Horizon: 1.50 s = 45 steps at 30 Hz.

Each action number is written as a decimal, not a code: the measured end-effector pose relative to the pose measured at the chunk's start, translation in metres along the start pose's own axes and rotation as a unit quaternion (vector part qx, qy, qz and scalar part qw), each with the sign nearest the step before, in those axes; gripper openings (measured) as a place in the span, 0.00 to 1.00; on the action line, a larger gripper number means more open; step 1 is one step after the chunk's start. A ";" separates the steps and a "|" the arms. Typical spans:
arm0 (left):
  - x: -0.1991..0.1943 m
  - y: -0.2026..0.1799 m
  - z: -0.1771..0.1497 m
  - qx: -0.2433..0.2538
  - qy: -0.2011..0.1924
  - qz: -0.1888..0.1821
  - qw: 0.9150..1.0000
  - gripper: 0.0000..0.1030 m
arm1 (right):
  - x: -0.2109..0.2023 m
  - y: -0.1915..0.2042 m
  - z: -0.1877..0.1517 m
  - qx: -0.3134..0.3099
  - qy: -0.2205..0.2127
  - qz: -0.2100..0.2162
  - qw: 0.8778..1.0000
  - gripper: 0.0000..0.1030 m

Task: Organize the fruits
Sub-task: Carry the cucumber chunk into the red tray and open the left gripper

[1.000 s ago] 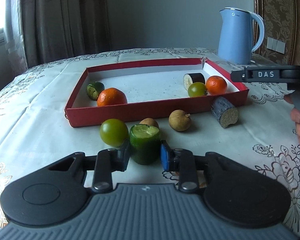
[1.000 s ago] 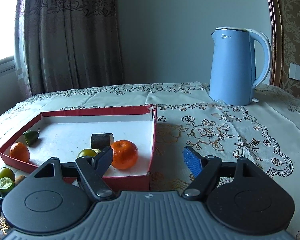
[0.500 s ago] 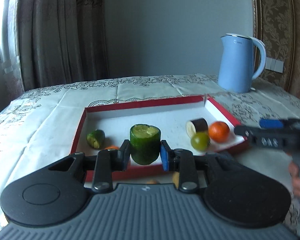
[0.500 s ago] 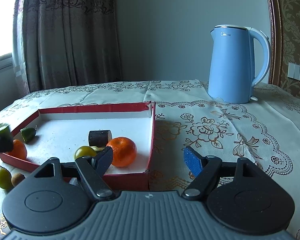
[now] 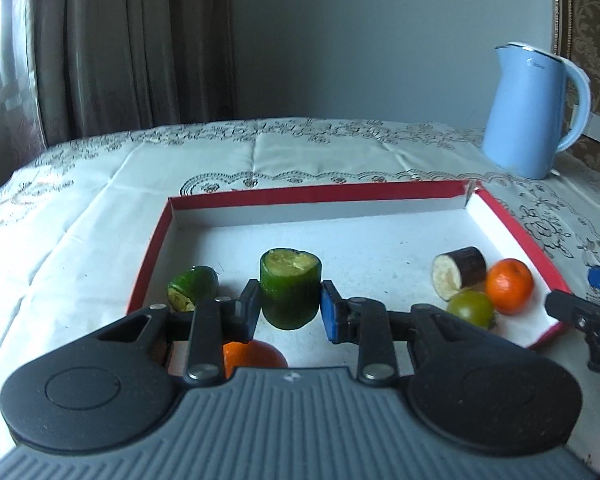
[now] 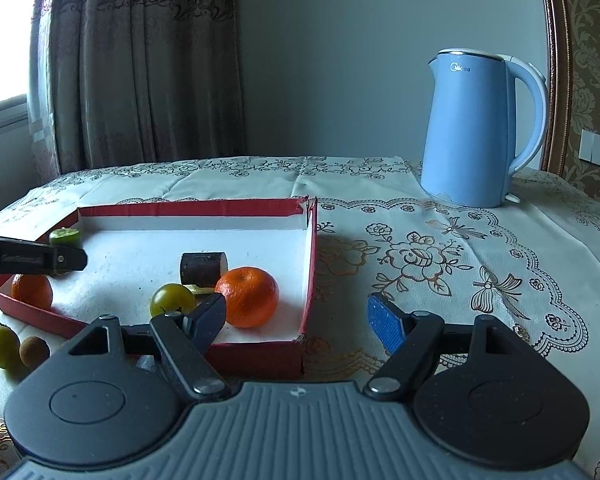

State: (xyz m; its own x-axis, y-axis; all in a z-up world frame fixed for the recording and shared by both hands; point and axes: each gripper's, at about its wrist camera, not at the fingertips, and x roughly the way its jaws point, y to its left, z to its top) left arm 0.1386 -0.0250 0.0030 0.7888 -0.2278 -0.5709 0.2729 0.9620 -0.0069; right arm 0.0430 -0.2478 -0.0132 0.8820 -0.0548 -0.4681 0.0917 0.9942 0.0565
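My left gripper [image 5: 288, 312] is shut on a green cucumber chunk [image 5: 290, 286] and holds it above the near part of the red tray [image 5: 320, 194]. In the tray lie a cut green piece [image 5: 194, 292], an orange [image 5: 254, 358] under the fingers, an eggplant chunk [image 5: 460, 272], a green tomato [image 5: 470, 308] and an orange [image 5: 508, 286]. My right gripper [image 6: 300, 320] is open and empty at the tray's near right corner [image 6: 306, 340]. A green tomato [image 6: 2, 346] and a small brown fruit [image 6: 34, 352] lie on the cloth outside the tray.
A blue kettle [image 6: 480, 128] stands at the back right on the embroidered tablecloth [image 6: 440, 260]. Curtains hang behind the table at the left. The left gripper's finger [image 6: 32, 258] shows over the tray's left side in the right wrist view.
My left gripper lifted the cucumber chunk off the cloth and carried it forward over the tray's front wall. My right gripper stayed open and barely moved.
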 end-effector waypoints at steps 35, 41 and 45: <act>-0.041 0.010 -0.021 -0.008 -0.054 0.058 0.997 0.78 | 0.006 0.002 -0.002 -0.006 0.014 0.001 1.000 0.77; -0.078 0.019 -0.039 -0.015 -0.073 0.059 0.995 0.86 | 0.005 0.002 -0.002 -0.006 0.012 0.000 1.000 0.77; -0.100 0.025 -0.057 -0.010 -0.073 0.066 0.995 0.90 | 0.001 0.003 -0.003 -0.009 0.005 0.001 1.000 0.77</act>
State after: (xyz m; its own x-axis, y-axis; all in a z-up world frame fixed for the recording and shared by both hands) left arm 0.0354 0.0308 0.0131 0.8893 -0.1176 -0.4420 0.1522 0.9874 0.0435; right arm 0.0432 -0.2444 -0.0157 0.8776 -0.0510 -0.4767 0.0811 0.9958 0.0428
